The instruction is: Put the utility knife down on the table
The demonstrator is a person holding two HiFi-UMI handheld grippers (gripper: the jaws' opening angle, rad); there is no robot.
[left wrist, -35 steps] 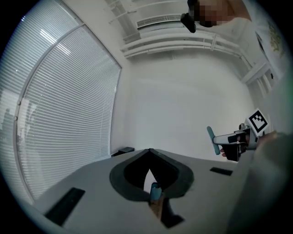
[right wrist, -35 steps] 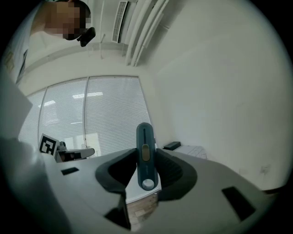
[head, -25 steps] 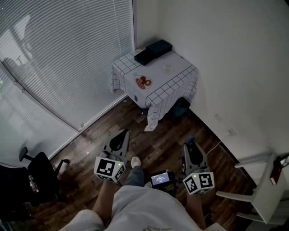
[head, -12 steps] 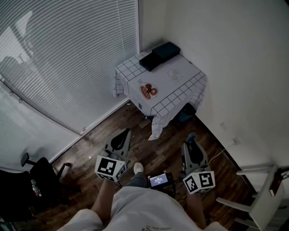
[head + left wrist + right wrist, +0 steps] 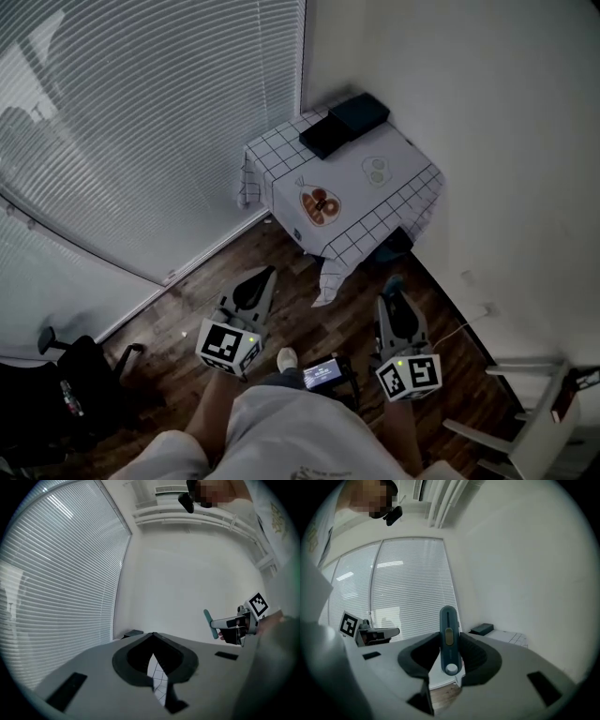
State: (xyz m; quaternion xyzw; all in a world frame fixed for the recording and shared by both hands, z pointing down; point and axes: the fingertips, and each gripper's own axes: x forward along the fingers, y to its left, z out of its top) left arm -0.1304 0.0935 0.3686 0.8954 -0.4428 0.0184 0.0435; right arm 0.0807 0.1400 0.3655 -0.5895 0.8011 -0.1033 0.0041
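My right gripper (image 5: 394,298) is shut on a blue utility knife (image 5: 395,283), which stands upright between its pads in the right gripper view (image 5: 448,620). The left gripper view also shows that knife (image 5: 207,621) sticking up from the right gripper (image 5: 220,625). My left gripper (image 5: 263,277) is held level beside it; its jaws meet at the tips (image 5: 153,634) with nothing between them. Ahead, in the room's corner, stands a small table (image 5: 361,195) under a white checked cloth. Both grippers are still a stride short of it, over the wooden floor.
Two black boxes (image 5: 344,122), an orange-and-brown plate (image 5: 320,204) and a pale round item (image 5: 377,170) lie on the table. A dark thing (image 5: 394,246) sits under it. Blinds (image 5: 141,122) line the left; an office chair (image 5: 66,389) stands lower left, white furniture (image 5: 534,431) lower right.
The table has drawn closer and lower in the head view as the person walks towards it. Both grippers keep their places before the body, the knife still held.
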